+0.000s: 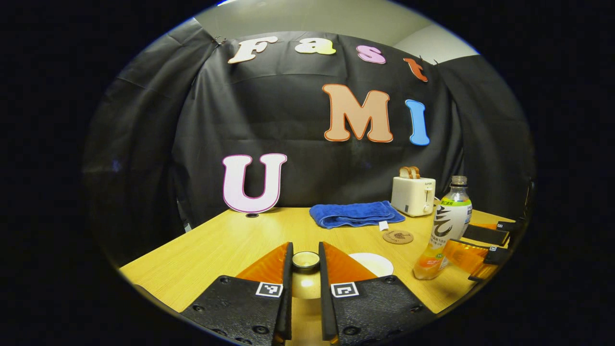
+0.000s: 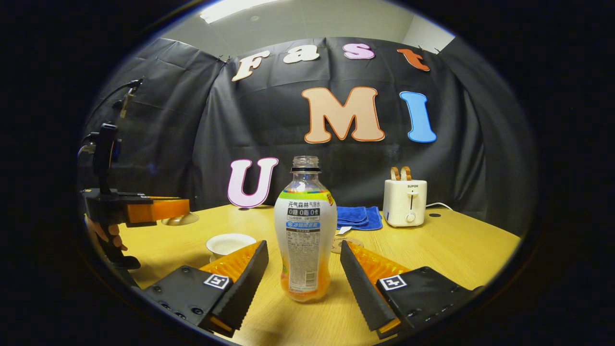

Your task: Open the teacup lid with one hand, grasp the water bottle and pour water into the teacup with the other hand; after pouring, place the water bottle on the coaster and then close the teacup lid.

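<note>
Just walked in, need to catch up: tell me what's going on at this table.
A person works two handheld grippers. The left gripper is shut on the teacup lid, holding it up, apart from the open teacup. The right gripper is open, its fingers on either side of the uncapped water bottle, which stands upright on the table. The coaster lies bare behind the bottle, near a blue towel and a toaster.

Both views sit low over the table [image 1: 216, 250] — facing the booth wall, sharing the bottle [image 2: 305, 230].
</note>
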Demonstrator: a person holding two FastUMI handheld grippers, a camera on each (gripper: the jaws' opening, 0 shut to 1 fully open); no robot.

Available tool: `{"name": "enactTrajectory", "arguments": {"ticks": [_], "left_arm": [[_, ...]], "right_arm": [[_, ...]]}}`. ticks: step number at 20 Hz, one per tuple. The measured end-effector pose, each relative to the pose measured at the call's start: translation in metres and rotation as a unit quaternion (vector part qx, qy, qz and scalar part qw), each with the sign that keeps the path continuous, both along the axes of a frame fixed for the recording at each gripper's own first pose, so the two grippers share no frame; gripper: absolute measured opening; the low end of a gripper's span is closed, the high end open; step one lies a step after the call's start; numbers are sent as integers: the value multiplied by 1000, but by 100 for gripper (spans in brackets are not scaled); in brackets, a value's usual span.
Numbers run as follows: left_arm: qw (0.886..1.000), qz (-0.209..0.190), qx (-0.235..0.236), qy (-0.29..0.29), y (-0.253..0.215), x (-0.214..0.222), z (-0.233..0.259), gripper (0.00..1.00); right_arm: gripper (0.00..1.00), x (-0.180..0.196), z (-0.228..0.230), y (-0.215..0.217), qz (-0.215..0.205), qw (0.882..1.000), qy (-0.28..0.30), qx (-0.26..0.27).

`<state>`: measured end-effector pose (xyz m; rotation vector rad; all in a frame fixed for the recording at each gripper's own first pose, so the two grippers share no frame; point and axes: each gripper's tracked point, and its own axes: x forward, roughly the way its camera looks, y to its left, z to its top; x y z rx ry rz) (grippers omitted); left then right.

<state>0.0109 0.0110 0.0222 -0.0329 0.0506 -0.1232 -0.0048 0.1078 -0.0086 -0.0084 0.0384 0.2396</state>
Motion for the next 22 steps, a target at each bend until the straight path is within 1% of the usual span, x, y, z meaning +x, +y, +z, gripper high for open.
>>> {"name": "enactTrajectory", "arguments": {"ticks": [1, 2, 3, 4, 5, 6, 7, 8, 9, 11, 12, 14, 17, 18, 22], "left_arm": [[1000, 3, -2, 0, 3, -1, 0, 22], [1000, 4, -5, -2, 5, -1, 0, 22], [1000, 5, -5, 1, 6, -1, 0, 22], [1000, 5, -3, 3, 7, -2, -2, 22], [1000, 7, -2, 1, 8, -1, 0, 22], [1000, 7, -2, 1, 8, -1, 0, 22], [1000, 7, -2, 1, 9, -2, 0, 22], [1000, 6, -2, 1, 8, -2, -1, 22], [1000, 7, -3, 3, 8, -2, -3, 22], [1000, 5, -5, 7, 8, -3, -3, 22], [1000, 4, -7, 7, 7, -2, -3, 22], [1000, 4, -7, 7, 8, -2, -2, 22], [1000, 6, -11, 7, 9, -2, -2, 22], [1000, 8, -14, 8, 10, -3, -2, 22], [1000, 12, -19, 7, 16, -4, 1, 22]], "right_arm": [[93, 2, -1, 1, -1, 1000, 1, 0], [96, 4, -1, 2, -3, 1000, 1, 0], [96, 5, -1, 3, -5, 1000, 2, -1], [93, 8, -2, 4, -6, 1000, 2, -1], [96, 11, -2, 3, -9, 1000, 3, -1], [96, 12, -3, 3, -12, 1000, 4, 0], [93, 14, -3, 5, -12, 1000, 6, 0], [96, 16, -4, 6, -12, 1000, 9, -1], [96, 17, -5, 8, -11, 1000, 12, -3], [93, 19, -6, 9, -11, 1000, 14, -8], [93, 21, -6, 9, -14, 1000, 13, -10], [78, 23, -6, 9, -17, 1000, 13, -12], [72, 24, -7, 12, -19, 999, 13, -27], [70, 25, -7, 15, -16, 999, 10, -37], [70, 26, -4, 26, -5, 995, -13, -99]]}}
